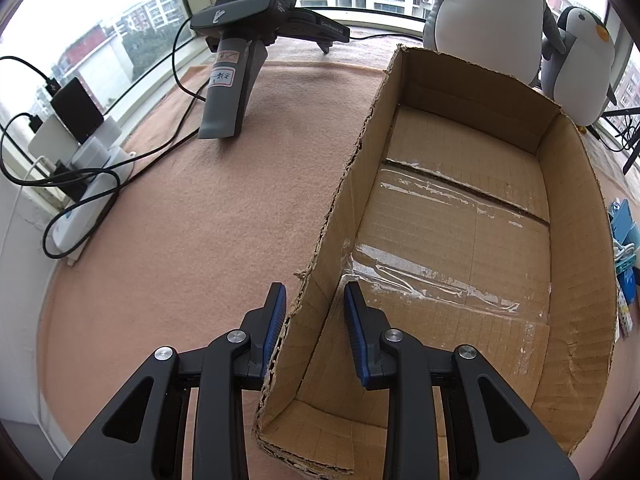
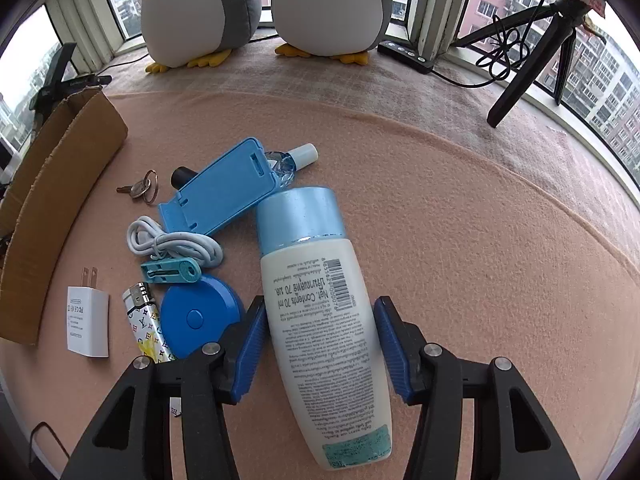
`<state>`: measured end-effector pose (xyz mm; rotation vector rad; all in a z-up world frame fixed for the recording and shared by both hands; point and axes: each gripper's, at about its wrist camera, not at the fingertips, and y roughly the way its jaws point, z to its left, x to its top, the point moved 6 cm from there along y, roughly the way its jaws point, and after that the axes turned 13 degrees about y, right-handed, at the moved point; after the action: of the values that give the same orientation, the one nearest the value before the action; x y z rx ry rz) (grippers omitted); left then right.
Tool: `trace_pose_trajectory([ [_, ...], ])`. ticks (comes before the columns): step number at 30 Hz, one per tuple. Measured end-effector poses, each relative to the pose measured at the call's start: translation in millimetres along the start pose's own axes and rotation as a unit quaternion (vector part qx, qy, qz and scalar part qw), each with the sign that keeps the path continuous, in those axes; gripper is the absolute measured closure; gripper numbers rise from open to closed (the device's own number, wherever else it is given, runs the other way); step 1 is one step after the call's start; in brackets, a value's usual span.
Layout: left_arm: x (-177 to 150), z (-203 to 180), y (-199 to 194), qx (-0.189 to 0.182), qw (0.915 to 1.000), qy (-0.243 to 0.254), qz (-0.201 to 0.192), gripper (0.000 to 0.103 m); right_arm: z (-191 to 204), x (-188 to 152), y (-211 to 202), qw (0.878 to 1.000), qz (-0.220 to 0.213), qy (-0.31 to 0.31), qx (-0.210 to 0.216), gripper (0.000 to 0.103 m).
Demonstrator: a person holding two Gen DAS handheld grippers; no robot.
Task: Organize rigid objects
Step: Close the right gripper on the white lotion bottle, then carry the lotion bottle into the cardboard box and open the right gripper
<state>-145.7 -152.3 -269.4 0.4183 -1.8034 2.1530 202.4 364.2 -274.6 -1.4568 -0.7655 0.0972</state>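
A white lotion bottle (image 2: 320, 320) with a pale blue cap lies on the pink cloth. My right gripper (image 2: 320, 316) is open, one pad on each side of the bottle's middle, with a small gap at the right pad. Left of the bottle lie a blue phone stand (image 2: 224, 184), keys (image 2: 142, 189), a white cable (image 2: 172, 242), a teal clip (image 2: 172, 272), a round blue tape measure (image 2: 200, 316), a patterned lighter (image 2: 146, 328) and a white charger plug (image 2: 88, 320). My left gripper (image 1: 314, 304) is open and straddles the left wall of the empty cardboard box (image 1: 344, 208).
The cardboard box (image 2: 60, 184) stands left of the pile. Two penguin plush toys (image 2: 320, 8) sit at the window. A tripod (image 2: 532, 64) stands back right. Another handheld gripper (image 1: 240, 52), a power strip (image 1: 88, 200) and cables lie left of the box.
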Motion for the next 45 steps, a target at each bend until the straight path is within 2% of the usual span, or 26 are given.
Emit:
trace_pose_trajectory([
  [13,-1.1,2.8,1.6,-0.015,0.9998,-0.012,-0.009,0.075,-4.9,-23.2,-26.6,0.995,-0.026,0.095,0.009,0.058],
  [19,-0.5,2.9,2.2,-0.022,0.9996,-0.015,-0.014,0.075,-4.9,-32.2,-36.9,0.993,-0.036,0.111,-0.005,0.058],
  [22,-1.4,3.2,2.2,-0.025,0.9994,-0.015,-0.016,0.075,-7.4,-33.3,-42.6,0.99,-0.041,0.131,0.007,0.058],
  [25,-1.8,3.7,2.3,-0.029,0.9993,-0.017,-0.017,0.075,1.2,-29.9,-55.8,0.991,-0.056,0.125,0.005,0.058],
  [29,-2.4,3.3,1.9,-0.031,0.9992,-0.019,-0.019,0.076,28.8,-17.3,-78.3,0.991,-0.078,0.103,0.023,0.059],
  [35,-3.5,3.7,1.4,-0.033,0.999,-0.02,-0.021,0.076,94.4,8.6,-103.7,0.991,-0.106,0.056,0.059,0.058],
  [45,-5.0,5.0,1.2,-0.039,0.9986,-0.025,-0.026,0.076,210.4,23.2,-90.4,0.99,-0.095,-0.007,0.104,0.058],
])
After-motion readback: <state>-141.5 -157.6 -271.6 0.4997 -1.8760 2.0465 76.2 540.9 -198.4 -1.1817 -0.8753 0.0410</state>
